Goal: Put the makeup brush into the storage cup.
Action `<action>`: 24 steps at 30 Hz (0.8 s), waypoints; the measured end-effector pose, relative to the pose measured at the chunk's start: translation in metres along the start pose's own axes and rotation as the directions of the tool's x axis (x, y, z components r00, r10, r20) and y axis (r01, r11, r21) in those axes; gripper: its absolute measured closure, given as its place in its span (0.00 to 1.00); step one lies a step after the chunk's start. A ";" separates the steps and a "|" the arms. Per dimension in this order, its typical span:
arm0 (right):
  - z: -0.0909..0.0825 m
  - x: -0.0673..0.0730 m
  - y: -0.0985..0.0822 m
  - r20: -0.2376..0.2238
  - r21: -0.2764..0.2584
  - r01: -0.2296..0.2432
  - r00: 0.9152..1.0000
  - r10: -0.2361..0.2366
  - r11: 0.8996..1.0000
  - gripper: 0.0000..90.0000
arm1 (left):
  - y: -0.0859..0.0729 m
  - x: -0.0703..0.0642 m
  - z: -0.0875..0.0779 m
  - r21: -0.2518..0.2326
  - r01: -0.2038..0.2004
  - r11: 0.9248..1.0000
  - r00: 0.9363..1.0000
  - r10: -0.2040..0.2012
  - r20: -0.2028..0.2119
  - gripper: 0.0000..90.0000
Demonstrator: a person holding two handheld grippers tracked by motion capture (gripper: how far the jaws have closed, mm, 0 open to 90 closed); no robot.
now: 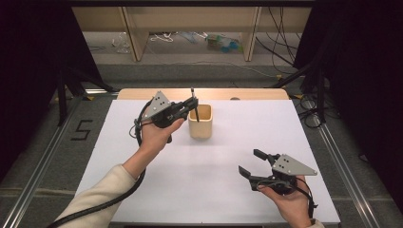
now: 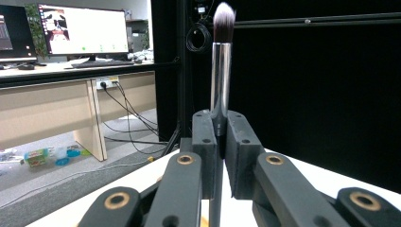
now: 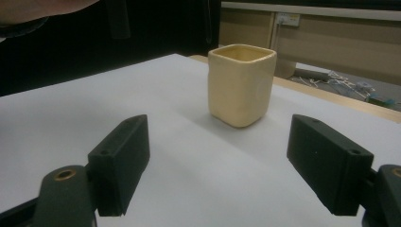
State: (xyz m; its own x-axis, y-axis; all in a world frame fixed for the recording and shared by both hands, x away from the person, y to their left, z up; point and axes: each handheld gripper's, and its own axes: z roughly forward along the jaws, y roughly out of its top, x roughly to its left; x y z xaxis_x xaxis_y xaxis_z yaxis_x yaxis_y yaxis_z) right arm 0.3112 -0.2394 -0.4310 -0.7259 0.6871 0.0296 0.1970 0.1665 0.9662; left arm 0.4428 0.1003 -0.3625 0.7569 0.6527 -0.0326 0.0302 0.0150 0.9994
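A makeup brush [image 2: 221,71] with a silver ferrule and dark bristles stands upright between the jaws of my left gripper [image 2: 221,142], which is shut on it. In the high view the left gripper [image 1: 192,105] holds the brush [image 1: 194,102] over the left rim of a cream square cup [image 1: 200,122], the handle's lower end at the cup's opening. My right gripper [image 1: 250,163] rests open near the table's front right, nothing between its jaws. In the right gripper view the cup [image 3: 241,85] stands ahead of the open right gripper [image 3: 229,158].
The white table top [image 1: 209,180] has a wooden strip along its far edge. Beyond it lie a floor with cables, wooden desk legs and small litter. Black curtains flank both sides. Metal rails run along the table's left and right.
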 end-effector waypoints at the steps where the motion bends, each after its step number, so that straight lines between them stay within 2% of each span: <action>1: 0.000 0.000 0.000 0.000 0.000 0.000 1.000 0.000 1.000 0.26 | 0.000 0.000 0.000 0.000 0.000 1.000 1.000 0.000 0.000 0.93; 8: 0.001 0.000 -0.001 0.000 -0.006 -0.002 1.000 0.002 1.000 0.26 | 0.001 0.001 0.001 0.002 0.002 1.000 1.000 -0.002 -0.004 0.93; 9: -0.002 0.000 0.001 0.014 0.031 0.010 1.000 -0.011 0.999 0.26 | 0.001 0.001 0.001 0.003 0.001 1.000 1.000 -0.001 -0.006 0.93; 19: -0.002 0.000 0.001 0.012 0.035 0.008 1.000 -0.009 0.999 0.26 | 0.004 0.002 0.004 -0.001 -0.001 1.000 1.000 0.001 -0.009 0.93; 20: 0.000 0.000 0.000 0.013 0.006 0.006 1.000 -0.006 1.000 0.26 | 0.005 0.002 0.004 -0.001 -0.003 1.000 1.000 0.003 -0.009 0.93; 24: 0.001 0.000 -0.001 0.013 0.005 0.005 1.000 -0.005 1.000 0.26 | 0.006 0.002 0.006 0.001 -0.009 1.000 1.000 0.009 -0.008 0.93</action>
State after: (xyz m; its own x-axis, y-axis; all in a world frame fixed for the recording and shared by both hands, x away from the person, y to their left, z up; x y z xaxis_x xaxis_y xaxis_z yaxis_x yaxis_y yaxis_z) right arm 0.3112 -0.2388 -0.4317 -0.7185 0.6953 0.0211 0.1965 0.1737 0.9650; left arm 0.4485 0.0975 -0.3570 0.7522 0.6585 -0.0237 0.0241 0.0085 0.9997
